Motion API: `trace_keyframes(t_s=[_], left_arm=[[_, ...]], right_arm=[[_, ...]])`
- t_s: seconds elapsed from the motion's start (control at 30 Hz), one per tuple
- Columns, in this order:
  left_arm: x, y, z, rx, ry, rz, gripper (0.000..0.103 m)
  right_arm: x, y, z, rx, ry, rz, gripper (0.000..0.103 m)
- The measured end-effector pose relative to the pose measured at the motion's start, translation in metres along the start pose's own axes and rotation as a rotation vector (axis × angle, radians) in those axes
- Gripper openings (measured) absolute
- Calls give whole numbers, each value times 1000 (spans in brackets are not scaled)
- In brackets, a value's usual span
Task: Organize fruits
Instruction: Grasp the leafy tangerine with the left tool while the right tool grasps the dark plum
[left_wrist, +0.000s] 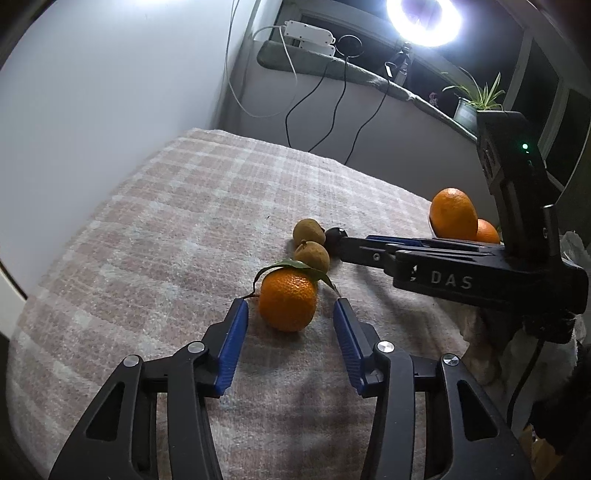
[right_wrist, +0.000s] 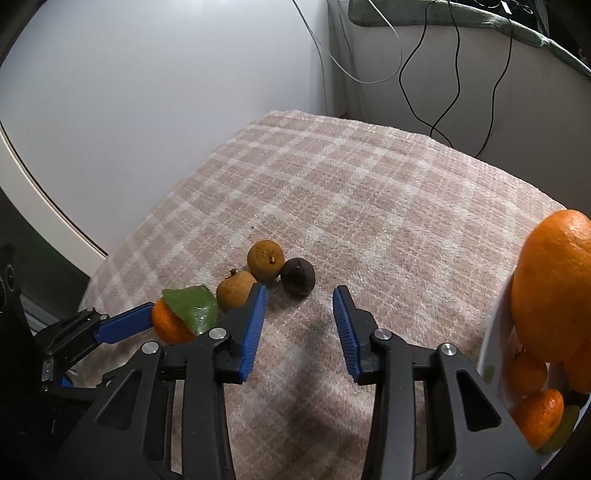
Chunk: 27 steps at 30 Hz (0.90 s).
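From the left wrist, the left gripper (left_wrist: 288, 308) stands apart around a leafy tangerine (left_wrist: 288, 302) on the checked tabletop (left_wrist: 177, 221), its blue pads (left_wrist: 232, 343) just clear of the peel. The right gripper (left_wrist: 341, 240) reaches in by a dark fruit (left_wrist: 334, 236).

From the right wrist, the right gripper (right_wrist: 299, 295) stands apart, empty, the dark fruit (right_wrist: 298, 275) just beyond its tips. Two brown fruits (right_wrist: 265, 259) lie beside it, and oranges (right_wrist: 554, 284) fill a white bowl (right_wrist: 493, 354) at right.

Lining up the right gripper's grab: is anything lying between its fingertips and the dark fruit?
No. In the right wrist view only bare checked cloth lies between the right gripper and the dark fruit just ahead.
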<state>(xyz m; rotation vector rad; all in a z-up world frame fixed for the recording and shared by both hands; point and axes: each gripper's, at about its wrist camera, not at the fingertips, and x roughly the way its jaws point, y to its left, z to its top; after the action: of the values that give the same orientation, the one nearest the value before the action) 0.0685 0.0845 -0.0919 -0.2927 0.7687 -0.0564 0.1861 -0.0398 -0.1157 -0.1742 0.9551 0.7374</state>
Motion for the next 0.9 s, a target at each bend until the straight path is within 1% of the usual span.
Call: trace_keyframes(t_s=[0.23,0.43,0.67,0.8,0.9], left_arm=[[8,1,2,-4,18,23,46],[12,1,1,-6,23,28,46],[13,5,1,-22,24,26,37],[12,5,1,-27,21,21,35],[12,4,1,-26,20,21,35]], right_arm=[[10,2,5,-15,9,-15,38],[15,4,8,-27,13,-12,38],[17,6,10,-54,7,-1,38],[17,2,8,-50,10,3,38],[15,-1,6,-40,13,1,32]])
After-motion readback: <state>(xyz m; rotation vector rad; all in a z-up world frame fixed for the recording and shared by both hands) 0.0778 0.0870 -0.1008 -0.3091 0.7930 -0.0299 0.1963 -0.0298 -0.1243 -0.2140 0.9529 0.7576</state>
